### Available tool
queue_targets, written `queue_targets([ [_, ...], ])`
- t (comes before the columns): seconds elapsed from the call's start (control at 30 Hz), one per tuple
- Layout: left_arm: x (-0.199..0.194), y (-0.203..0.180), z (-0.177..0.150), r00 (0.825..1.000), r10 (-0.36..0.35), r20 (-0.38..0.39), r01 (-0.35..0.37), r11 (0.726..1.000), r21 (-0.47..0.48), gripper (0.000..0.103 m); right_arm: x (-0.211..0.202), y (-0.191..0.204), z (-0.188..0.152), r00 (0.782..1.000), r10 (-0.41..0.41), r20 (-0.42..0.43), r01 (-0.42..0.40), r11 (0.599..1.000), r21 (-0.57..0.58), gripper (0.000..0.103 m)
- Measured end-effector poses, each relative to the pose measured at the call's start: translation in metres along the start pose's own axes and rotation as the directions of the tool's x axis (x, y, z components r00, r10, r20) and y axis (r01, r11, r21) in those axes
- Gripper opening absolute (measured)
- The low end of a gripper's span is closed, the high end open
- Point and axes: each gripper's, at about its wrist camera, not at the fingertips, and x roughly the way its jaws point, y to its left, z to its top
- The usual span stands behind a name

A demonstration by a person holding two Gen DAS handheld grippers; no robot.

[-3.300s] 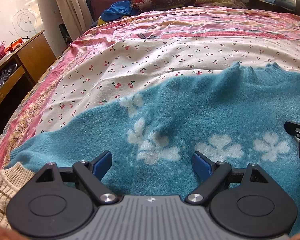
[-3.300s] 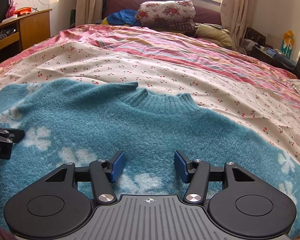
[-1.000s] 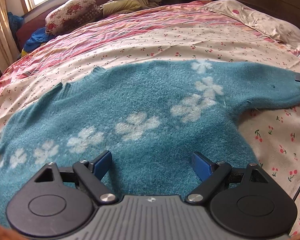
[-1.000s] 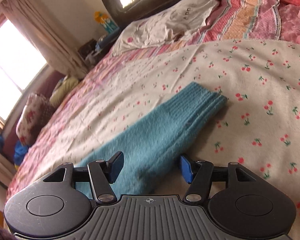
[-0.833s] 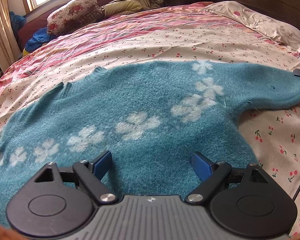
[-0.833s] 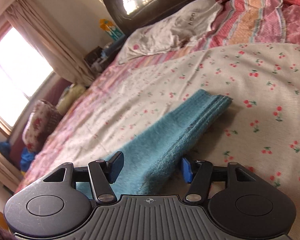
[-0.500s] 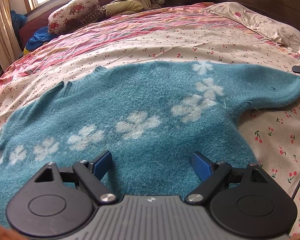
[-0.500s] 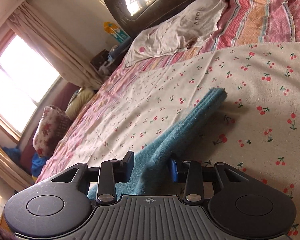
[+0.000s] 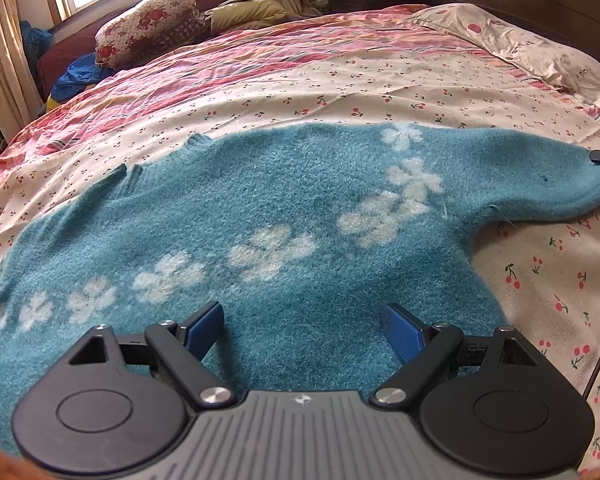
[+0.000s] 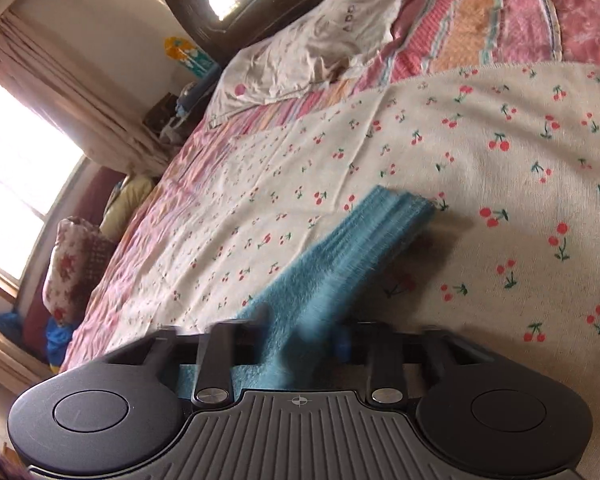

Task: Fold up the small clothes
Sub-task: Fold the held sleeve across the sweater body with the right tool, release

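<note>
The blue sweater (image 9: 292, 208) is spread flat on the bed (image 9: 340, 80). Its sleeve (image 10: 340, 260) is pinched by the right hand-held gripper (image 10: 300, 344), cuff pointing away. The left hand-held gripper (image 9: 304, 328) is held wide apart over the sweater's body.

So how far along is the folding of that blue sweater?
Barely begun. Done: the sweater lies spread flat on the bed. In hand: the right gripper has pinched the sleeve near its cuff, while the left gripper hovers open above the body. Left: folding both sleeves in, then the body.
</note>
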Motion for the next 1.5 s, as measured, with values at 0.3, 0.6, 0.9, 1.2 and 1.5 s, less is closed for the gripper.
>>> queue_targets([
  [0.3, -0.029, 0.029, -0.022, 0.999, -0.048, 0.017, 0.049, 0.998, -0.051, 0.092, -0.045, 0.093, -0.033, 0.978, 0.208, 0.013, -0.198, 0.950, -0.242, 0.011],
  [0.6, -0.077, 0.106, -0.066, 0.997, -0.012, 0.081, 0.020, 0.995, -0.099, 0.092, -0.031, 0.230, -0.135, 0.951, 0.267, -0.157, -0.310, 0.832, -0.460, 0.010],
  [0.9, -0.095, 0.168, -0.115, 0.991, 0.066, 0.119, -0.046, 0.986, -0.159, 0.092, -0.005, 0.323, -0.280, 0.946, 0.201, -0.254, -0.324, 0.547, -0.772, 0.010],
  [1.2, -0.087, 0.204, -0.133, 0.990, 0.059, 0.126, -0.032, 0.977, -0.210, 0.092, -0.004, 0.340, -0.386, 0.959, 0.118, -0.257, -0.276, 0.191, -0.942, 0.015],
  [1.5, -0.085, 0.231, -0.141, 0.992, 0.040, 0.123, -0.005, 0.962, -0.273, 0.092, 0.001, 0.346, -0.408, 0.975, 0.081, -0.205, -0.213, 0.119, -0.970, 0.016],
])
